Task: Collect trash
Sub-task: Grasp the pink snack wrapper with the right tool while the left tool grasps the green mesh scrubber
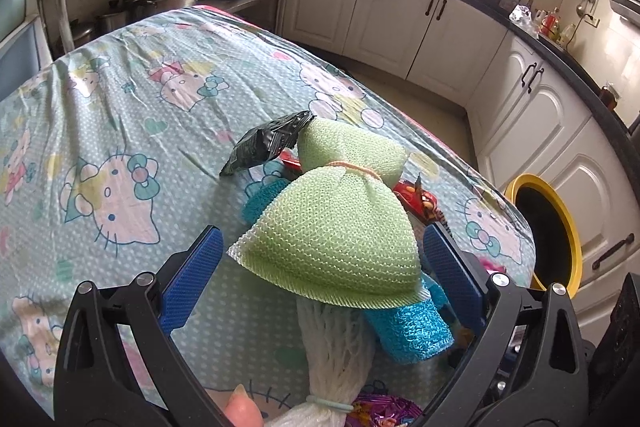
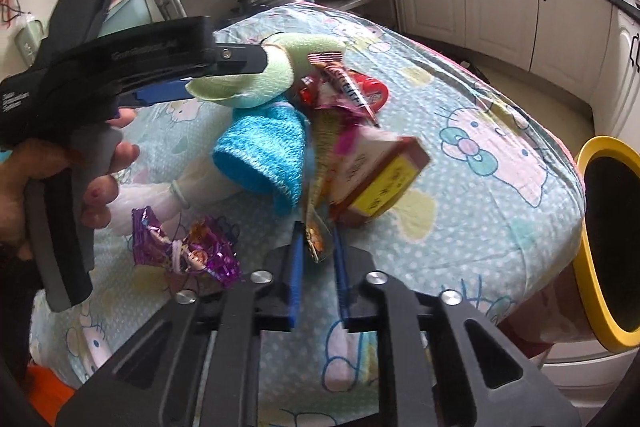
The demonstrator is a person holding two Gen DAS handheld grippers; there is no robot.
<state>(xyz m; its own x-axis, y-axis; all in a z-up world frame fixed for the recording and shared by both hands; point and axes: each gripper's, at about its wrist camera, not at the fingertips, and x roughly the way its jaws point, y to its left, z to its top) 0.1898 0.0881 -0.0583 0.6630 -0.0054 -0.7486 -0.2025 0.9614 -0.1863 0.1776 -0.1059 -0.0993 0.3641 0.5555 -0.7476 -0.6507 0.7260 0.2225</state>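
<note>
My right gripper (image 2: 318, 247) is pinched nearly closed on a thin, flat wrapper (image 2: 316, 241) standing on edge between its blue pads, low over the counter (image 2: 500, 195) with its cartoon-cat cloth. Just beyond the tips sits a small box with a yellow face (image 2: 380, 179), a bit blurred, leaning against the pile; behind it a red wrapper (image 2: 372, 93) and a striped one lie in the heap. To the left there's a blue knitted scrubber (image 2: 260, 155), a green one (image 2: 256, 83) above it, and a crumpled purple foil wrapper (image 2: 188, 251) near my pads. My left gripper (image 1: 320, 259) has its jaws wide, either side of the green scrubber, not pressing it. A black foil packet (image 1: 268, 145) lies past that. Off the counter's right edge stands the yellow-rimmed bin (image 2: 600, 247), mouth dark.
</note>
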